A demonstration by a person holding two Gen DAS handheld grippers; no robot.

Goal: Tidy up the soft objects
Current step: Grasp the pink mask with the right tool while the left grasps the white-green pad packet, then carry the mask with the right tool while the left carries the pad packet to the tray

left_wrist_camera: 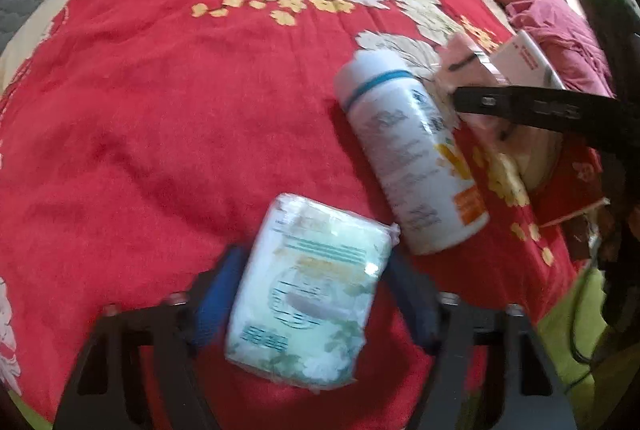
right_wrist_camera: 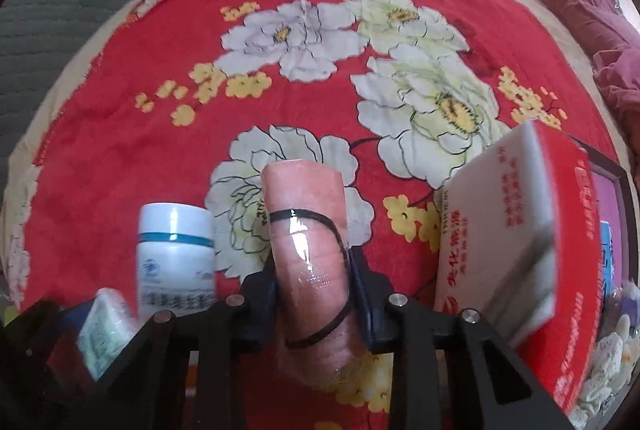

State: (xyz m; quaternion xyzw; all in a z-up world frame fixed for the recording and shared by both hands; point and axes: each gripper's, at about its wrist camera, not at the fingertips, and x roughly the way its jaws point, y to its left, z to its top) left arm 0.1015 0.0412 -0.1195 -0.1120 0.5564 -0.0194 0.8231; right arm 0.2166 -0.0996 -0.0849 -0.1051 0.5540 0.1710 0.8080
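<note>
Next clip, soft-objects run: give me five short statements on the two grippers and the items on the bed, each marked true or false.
1. The right gripper is shut on the pink roll. True.
2. The white bottle stands upright. False: it lies on its side on the red floral blanket.
3. The tissue pack sits between the left gripper fingers. True.
4. The pink roll has a blue ribbon. False: a black band loops it.
5. A red-and-white box is right of the roll. True.
</note>
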